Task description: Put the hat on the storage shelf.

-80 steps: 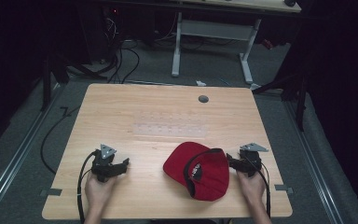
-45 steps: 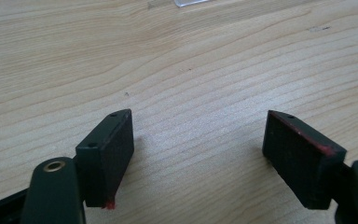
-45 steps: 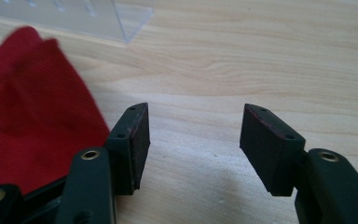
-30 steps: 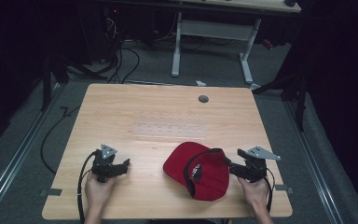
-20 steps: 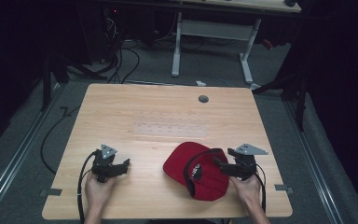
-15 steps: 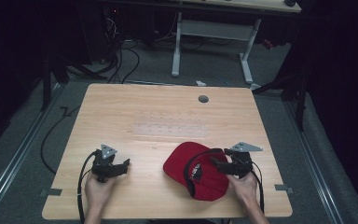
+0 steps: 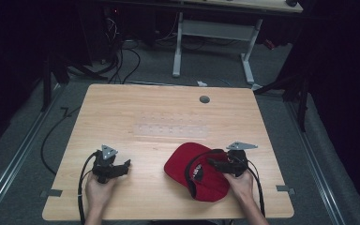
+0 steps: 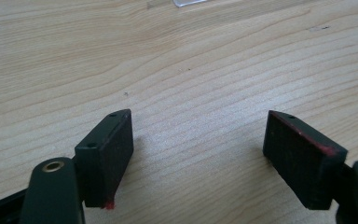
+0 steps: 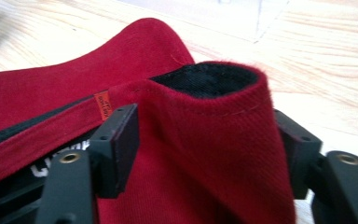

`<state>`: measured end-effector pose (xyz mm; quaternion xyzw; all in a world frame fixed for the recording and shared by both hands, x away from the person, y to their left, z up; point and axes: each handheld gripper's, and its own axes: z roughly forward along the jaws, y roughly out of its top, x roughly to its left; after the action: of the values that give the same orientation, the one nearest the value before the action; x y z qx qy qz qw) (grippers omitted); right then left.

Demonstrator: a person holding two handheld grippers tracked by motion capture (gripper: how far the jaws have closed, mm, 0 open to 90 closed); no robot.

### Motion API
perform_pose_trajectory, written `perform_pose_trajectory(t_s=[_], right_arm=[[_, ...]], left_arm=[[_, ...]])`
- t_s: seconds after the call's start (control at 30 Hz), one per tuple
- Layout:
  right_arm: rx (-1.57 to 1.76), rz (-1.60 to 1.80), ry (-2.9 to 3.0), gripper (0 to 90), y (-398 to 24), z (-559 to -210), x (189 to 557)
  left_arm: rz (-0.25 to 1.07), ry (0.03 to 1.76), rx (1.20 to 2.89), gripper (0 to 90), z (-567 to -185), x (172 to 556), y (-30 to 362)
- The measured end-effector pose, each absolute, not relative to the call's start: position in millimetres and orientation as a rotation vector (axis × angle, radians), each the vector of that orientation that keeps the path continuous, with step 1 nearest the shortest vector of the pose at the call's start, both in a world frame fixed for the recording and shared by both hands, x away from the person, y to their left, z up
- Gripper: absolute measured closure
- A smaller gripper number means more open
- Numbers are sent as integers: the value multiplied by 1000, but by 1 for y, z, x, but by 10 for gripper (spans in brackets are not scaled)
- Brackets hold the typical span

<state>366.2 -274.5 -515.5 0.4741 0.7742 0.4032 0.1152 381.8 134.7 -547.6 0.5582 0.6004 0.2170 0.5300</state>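
A red cap (image 7: 183, 161) lies upside down on the wooden table (image 7: 168, 103) at the front right, its dark inside and black sweatband facing up. My right gripper (image 7: 213, 163) reaches over the cap's right rim. In the right gripper view a fold of red fabric (image 9: 214, 140) with a black lining fills the gap between the jaws of my right gripper (image 9: 205, 144); the jaws have just been closing and both pads touch the cloth. My left gripper (image 7: 125, 164) rests at the front left, apart from the cap. In its own view my left gripper (image 8: 198, 154) stands open over bare wood.
A grey round grommet (image 7: 204, 99) sits near the table's far edge. A clear strip (image 7: 171, 130) lies flat at mid-table. Beyond the table a white desk frame (image 7: 213, 30) and floor cables (image 7: 122, 56) stand on a dark floor.
My right gripper has moved left and slightly down, from beside the cap onto its rim, and its jaws have closed around the fabric. The left gripper has stayed still.
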Motion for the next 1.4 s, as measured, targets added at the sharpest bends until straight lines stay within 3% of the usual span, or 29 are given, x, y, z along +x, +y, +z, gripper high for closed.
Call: perform_pose_trajectory(t_s=[0.3,0.6,0.87,1.4], right_arm=[[1360,1144,2296,469,-270,-523,368],[1279,1064,2313,687,-270,-528,362],[1236,1042,2351,823,-272,-524,356],[1215,1152,2346,860,-266,-491,346]], left_arm=[[518,1433,1333,244,-548,382,135],[522,1436,1334,245,-548,382,134],[516,1428,1327,287,-547,381,133],[527,1445,1333,232,-548,382,131]])
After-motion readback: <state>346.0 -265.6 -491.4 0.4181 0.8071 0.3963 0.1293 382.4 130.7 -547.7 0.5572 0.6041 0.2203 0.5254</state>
